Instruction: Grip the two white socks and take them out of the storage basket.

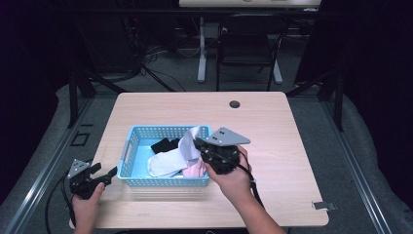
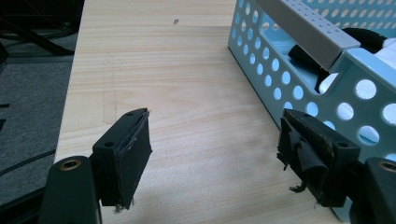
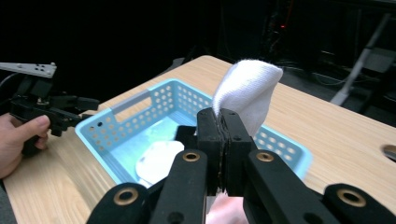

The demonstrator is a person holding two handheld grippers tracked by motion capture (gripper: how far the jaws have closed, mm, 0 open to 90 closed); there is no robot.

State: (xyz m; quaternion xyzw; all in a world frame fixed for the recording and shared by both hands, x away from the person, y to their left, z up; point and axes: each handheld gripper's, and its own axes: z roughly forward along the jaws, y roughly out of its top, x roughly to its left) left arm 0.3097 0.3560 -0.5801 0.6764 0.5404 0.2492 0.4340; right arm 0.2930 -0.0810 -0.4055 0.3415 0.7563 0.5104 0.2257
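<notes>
A light blue perforated basket (image 1: pixel 127 146) stands on the wooden table (image 1: pixel 272 126); its wall (image 2: pixel 322 79) lies close at the right of the left gripper view. Inside lie a white sock (image 1: pixel 163 163), a black one (image 1: pixel 164 145) and a pink one (image 1: pixel 196 169). My right gripper (image 1: pixel 198 144) hangs over the basket's right end, shut on a white sock (image 3: pixel 247 88) that stands up from the pressed-together jaws, also seen as a raised white sock (image 1: pixel 189 145). My left gripper (image 1: pixel 111 173) rests at the table's left front, beside the basket, jaws wide open with nothing between them (image 2: pixel 215 154).
A round cable hole (image 1: pixel 234 104) sits at the table's far middle. A dark chair (image 1: pixel 246 46) and a white desk leg (image 1: pixel 201 48) stand beyond the table. Bare wood stretches to the right of the basket and along the back.
</notes>
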